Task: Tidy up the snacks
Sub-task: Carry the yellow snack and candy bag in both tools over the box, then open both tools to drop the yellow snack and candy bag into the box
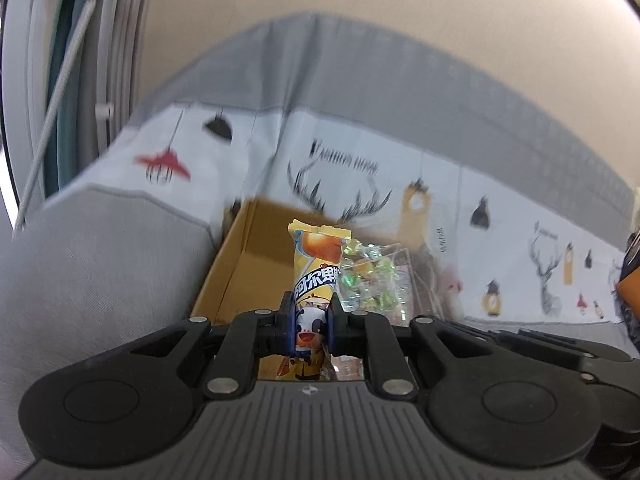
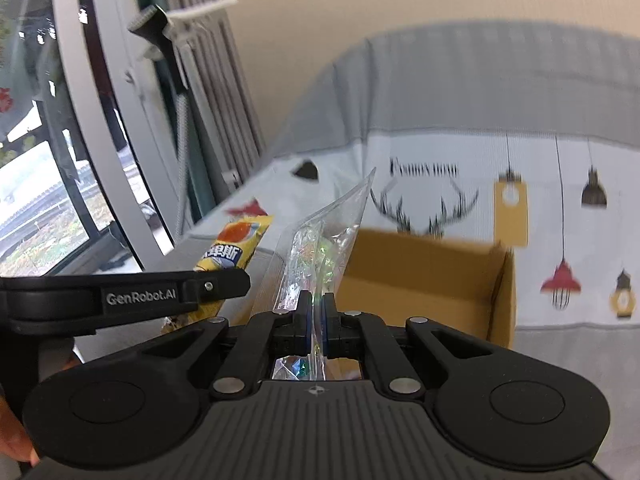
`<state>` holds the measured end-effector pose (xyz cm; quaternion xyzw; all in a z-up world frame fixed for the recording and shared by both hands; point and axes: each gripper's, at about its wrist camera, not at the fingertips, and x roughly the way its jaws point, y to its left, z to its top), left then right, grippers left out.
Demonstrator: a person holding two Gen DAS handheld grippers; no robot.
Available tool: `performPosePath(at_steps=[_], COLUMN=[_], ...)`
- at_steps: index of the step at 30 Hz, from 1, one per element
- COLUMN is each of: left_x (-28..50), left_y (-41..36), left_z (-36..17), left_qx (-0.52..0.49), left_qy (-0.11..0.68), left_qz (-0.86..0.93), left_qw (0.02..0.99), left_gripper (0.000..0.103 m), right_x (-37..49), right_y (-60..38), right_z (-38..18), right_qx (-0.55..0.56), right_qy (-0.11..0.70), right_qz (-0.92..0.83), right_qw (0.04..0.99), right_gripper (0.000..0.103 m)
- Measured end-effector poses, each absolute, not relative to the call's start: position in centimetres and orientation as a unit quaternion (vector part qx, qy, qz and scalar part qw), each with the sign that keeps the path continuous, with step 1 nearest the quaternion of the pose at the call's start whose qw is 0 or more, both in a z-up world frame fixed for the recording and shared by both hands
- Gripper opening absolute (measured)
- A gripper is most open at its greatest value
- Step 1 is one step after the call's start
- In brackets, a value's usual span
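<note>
A: Left claw (image 1: 311,322) clamped on yellow snack stick (image 1: 314,276), held upright; why?
B: Probably for dropping into cardboard box (image 1: 240,264), at 11 o'clock beyond it.
A: Right claw (image 2: 314,320)?
B: Pinched on clear candy bag (image 2: 320,248), box (image 2: 432,280) at 2 o'clock. Both snacks aloft, apparently headed there.

Grey sofa seat (image 1: 92,264) with backrest draped in a white cloth (image 1: 360,148) printed with deer heads, hanging lamps and clocks; an open brown cardboard box (image 2: 432,276) sits directly on the seat cushion, up against the draped backrest.
</note>
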<state>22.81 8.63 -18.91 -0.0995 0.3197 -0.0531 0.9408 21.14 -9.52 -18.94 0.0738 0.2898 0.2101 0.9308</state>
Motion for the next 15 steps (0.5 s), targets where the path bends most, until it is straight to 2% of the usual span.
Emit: performPosePath(at_steps=[9,15], left_x=[27.7,27.7], left_y=[8.0,8.0], left_z=[-26.6,-28.6], left_qx=[-0.064,-0.055], left_qy=[0.403,0.423], left_qz=[-0.050,-0.052], left_qw=[0.912,0.903], left_gripper=[0.016,0.016], right_x=[26.0,25.9], right_y=[-10.6,-10.5], right_z=[-27.6,-29.4], right_qx=[0.130,0.119], right_qy=[0.407,0.419], right_qz=[0.164,0.158], right_qw=[0.889,0.886], right_gripper=[0.005,0.005])
